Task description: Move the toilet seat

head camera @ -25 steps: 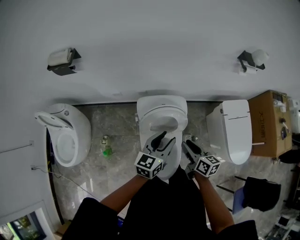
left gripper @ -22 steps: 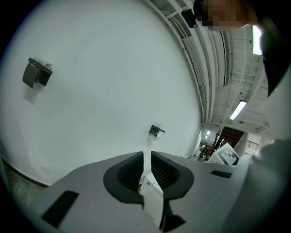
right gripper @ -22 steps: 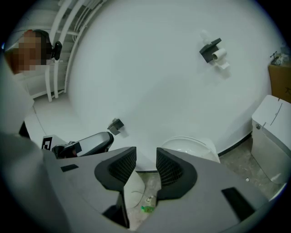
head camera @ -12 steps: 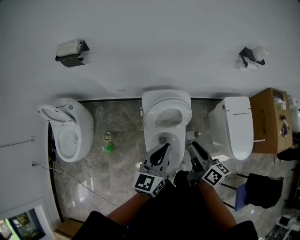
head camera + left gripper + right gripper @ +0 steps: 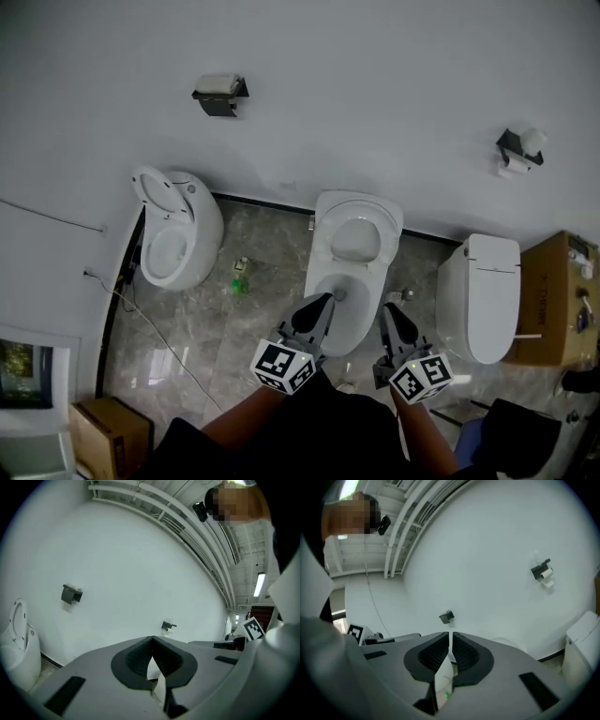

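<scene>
The middle white toilet (image 5: 330, 319) has its seat ring (image 5: 357, 221) raised toward the wall, above the open bowl. My left gripper (image 5: 325, 300) hovers over the bowl's front, shut with nothing between its fingers; in the left gripper view its tips (image 5: 152, 639) meet. My right gripper (image 5: 383, 308) hangs beside the bowl's right edge. Its jaws are closing, with only a thin slit left and nothing between them in the right gripper view (image 5: 450, 634). Neither gripper touches the seat.
A second toilet (image 5: 178, 234) with raised seat stands at left, a closed-lid toilet (image 5: 478, 295) at right beside a cardboard box (image 5: 553, 300). A green bottle (image 5: 240, 282) and a cable lie on the floor. Paper holders (image 5: 220, 95) (image 5: 518, 150) hang on the wall.
Both grippers have drawn back from over the bowl toward me. The left jaws went from open to shut, and the right jaws came nearly together. The head view swung to the left.
</scene>
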`<state>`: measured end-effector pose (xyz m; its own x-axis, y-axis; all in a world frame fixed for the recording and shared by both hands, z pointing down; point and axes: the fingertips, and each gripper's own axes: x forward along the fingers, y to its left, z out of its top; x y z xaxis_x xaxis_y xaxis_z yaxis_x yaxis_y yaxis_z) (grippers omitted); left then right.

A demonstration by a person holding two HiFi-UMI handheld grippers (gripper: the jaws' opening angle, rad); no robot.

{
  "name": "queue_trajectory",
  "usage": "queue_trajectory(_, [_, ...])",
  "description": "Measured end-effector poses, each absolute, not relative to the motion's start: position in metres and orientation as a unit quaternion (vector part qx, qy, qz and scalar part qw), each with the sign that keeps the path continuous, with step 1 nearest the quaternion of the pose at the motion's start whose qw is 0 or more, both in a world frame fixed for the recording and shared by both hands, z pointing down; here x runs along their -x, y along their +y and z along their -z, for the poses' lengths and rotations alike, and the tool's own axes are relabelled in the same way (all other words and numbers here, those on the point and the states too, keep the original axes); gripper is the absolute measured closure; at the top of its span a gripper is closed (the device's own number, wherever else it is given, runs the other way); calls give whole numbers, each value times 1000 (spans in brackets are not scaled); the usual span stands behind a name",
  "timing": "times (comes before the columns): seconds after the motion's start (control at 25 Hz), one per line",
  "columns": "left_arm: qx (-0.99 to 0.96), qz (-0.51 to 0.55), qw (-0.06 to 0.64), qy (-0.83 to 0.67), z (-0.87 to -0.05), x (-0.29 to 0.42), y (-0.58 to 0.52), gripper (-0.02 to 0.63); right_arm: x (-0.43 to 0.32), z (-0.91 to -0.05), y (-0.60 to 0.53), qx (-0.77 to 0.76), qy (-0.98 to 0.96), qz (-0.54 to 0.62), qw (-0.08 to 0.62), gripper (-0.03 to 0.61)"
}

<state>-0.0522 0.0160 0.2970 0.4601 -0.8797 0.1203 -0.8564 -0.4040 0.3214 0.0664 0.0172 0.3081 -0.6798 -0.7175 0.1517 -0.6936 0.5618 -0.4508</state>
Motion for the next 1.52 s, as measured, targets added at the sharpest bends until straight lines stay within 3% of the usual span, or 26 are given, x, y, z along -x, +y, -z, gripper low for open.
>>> queue_trajectory(0.28, [-825, 8, 138, -548, -281, -16, 116, 600, -114, -303, 121, 395, 908, 130, -55, 543])
queue_trajectory(0.48, [-829, -18, 136, -542, -285, -44, 176, 600, -128, -288, 166, 397, 908, 128, -47, 545])
queue_trajectory(0.84, [-827, -19, 118, -549, -281, -37, 201, 600, -135, -272, 200, 455, 882, 106, -62, 546])
queue_trajectory(1.52, [-781, 29, 88, -618, -280, -6, 235, 600, -152, -272, 217, 427, 901, 45, -70, 549])
